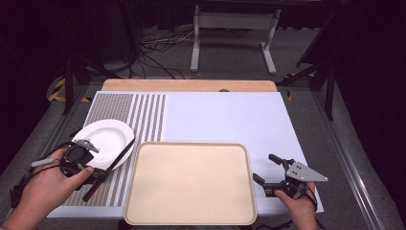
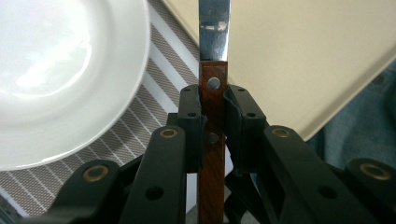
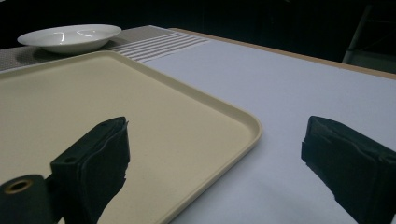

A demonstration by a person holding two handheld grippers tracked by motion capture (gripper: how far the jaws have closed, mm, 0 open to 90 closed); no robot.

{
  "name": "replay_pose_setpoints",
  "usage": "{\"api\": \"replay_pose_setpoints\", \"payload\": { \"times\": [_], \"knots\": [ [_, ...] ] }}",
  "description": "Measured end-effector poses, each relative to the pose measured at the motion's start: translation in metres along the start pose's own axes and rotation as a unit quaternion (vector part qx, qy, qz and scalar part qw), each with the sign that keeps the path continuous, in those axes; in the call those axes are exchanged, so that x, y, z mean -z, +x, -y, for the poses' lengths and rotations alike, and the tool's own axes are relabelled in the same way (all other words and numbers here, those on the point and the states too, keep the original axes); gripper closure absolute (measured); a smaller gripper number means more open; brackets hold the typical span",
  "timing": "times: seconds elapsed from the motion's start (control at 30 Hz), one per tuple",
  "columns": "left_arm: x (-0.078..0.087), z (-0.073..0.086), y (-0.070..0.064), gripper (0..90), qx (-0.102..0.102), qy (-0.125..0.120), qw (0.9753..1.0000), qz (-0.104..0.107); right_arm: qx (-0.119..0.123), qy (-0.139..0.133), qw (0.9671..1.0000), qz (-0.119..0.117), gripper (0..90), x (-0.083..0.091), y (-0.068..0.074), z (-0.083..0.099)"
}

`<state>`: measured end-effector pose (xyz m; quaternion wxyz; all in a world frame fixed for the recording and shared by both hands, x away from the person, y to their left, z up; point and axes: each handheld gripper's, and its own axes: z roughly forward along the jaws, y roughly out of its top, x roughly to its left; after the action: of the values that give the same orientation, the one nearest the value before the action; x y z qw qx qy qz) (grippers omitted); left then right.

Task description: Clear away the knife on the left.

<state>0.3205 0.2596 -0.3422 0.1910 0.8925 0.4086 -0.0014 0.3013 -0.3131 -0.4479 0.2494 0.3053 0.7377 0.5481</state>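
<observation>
A knife with a brown wooden handle point(image 2: 214, 74) and a steel blade point(image 1: 122, 153) lies slanted between a white plate point(image 1: 104, 139) and a beige tray point(image 1: 190, 182). My left gripper point(image 2: 214, 98) is shut on the knife's handle, just behind the first rivet, with the blade pointing away over the tray's edge. In the high view the left gripper point(image 1: 99, 175) sits at the front left, over the striped mat. My right gripper point(image 1: 265, 167) stands open to the right of the tray with nothing between its jaws. The right gripper point(image 3: 215, 140) straddles the tray's rim point(image 3: 252, 126).
A grey striped mat point(image 1: 143, 115) covers the left of the white table cover point(image 1: 225, 117), and the plate point(image 3: 70, 37) rests on it. The tray point(image 2: 303, 56) has nothing on it. Cables and a white stand point(image 1: 234, 21) lie on the floor beyond the table.
</observation>
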Motion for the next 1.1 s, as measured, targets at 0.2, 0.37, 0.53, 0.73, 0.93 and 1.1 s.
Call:
{"api": "replay_pose_setpoints", "payload": {
  "times": [0.2, 0.37, 0.53, 0.73, 0.93, 1.1],
  "knots": [
    [-0.008, -0.008, -0.014, 77.7, -0.007, -0.005, 0.9998, 0.017, -0.002, 0.003, 1.0, 0.003, 8.4, 0.001, -0.001, 0.0],
    [-0.017, -0.019, -0.025, 77.7, -0.017, 0.006, 0.9996, 0.023, 0.0, 0.004, 1.0, 0.003, 8.5, 0.002, -0.001, 0.0],
    [-0.029, -0.027, -0.034, 77.7, -0.025, 0.013, 0.999, 0.035, 0.002, 0.001, 1.0, 0.004, 8.7, 0.004, -0.002, -0.001],
    [-0.038, -0.034, -0.04, 77.7, -0.03, 0.015, 0.9985, 0.043, 0.0, 0.002, 1.0, 0.001, 8.9, 0.003, -0.001, 0.0],
    [-0.05, -0.04, -0.047, 77.6, -0.039, 0.025, 0.9977, 0.05, 0.001, 0.002, 1.0, -0.002, 9.1, 0.002, -0.001, 0.0],
    [-0.063, -0.045, -0.052, 77.6, -0.042, 0.037, 0.9969, 0.056, 0.001, 0.002, 1.0, -0.003, 9.3, 0.003, -0.001, 0.0]
  ]
}}
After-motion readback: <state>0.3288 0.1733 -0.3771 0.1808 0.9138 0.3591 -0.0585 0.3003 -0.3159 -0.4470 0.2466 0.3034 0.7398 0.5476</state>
